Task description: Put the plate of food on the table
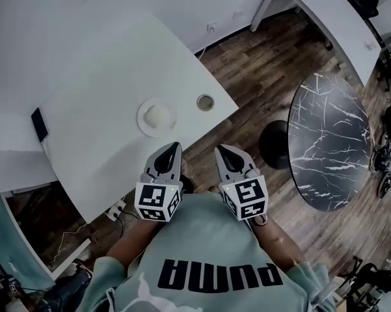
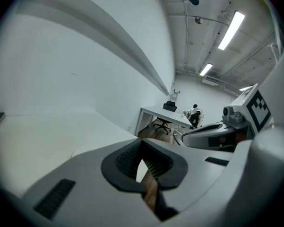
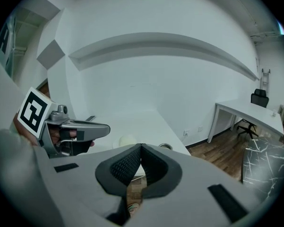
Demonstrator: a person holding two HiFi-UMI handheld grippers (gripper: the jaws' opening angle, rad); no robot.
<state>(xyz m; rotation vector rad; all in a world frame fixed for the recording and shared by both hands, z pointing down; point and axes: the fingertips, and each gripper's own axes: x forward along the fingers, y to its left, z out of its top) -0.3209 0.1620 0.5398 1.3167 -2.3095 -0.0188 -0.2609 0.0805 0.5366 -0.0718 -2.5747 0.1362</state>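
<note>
From the head view, the plate (image 1: 142, 117) sits on the white table (image 1: 91, 70), close to the table's near-right edge. A pale mound of food (image 1: 158, 116) fills its middle. Just to its right, and apart from it, a small round dish (image 1: 205, 102) stands by the table's corner. A dark flat device (image 1: 39, 124) lies at the table's left edge, well apart from the plate.

I hold both grippers side by side, close to the body and nearer than the plate, and neither touches it. The left gripper (image 1: 174, 147) points toward the table's near edge, its tip just short of the plate. In its own view its jaws are pressed together at the tips with nothing between them, and only a sliver of wooden floor (image 1: 247, 64) shows through the gap behind the pads. The right gripper (image 1: 221, 149) hangs over the floor, just off the table. Its jaws are also pressed together and hold nothing. In the right gripper view the left gripper appears at the left, with the plate and the small dish beyond the jaw tips on the table top.

To the right, a round dark table with a marbled top (image 1: 328, 142) stands on the floor, and a dark round thing (image 1: 275, 143) sits just beside its left edge; I cannot tell what it is. At the far right runs a long white desk (image 1: 325, 12).
</note>
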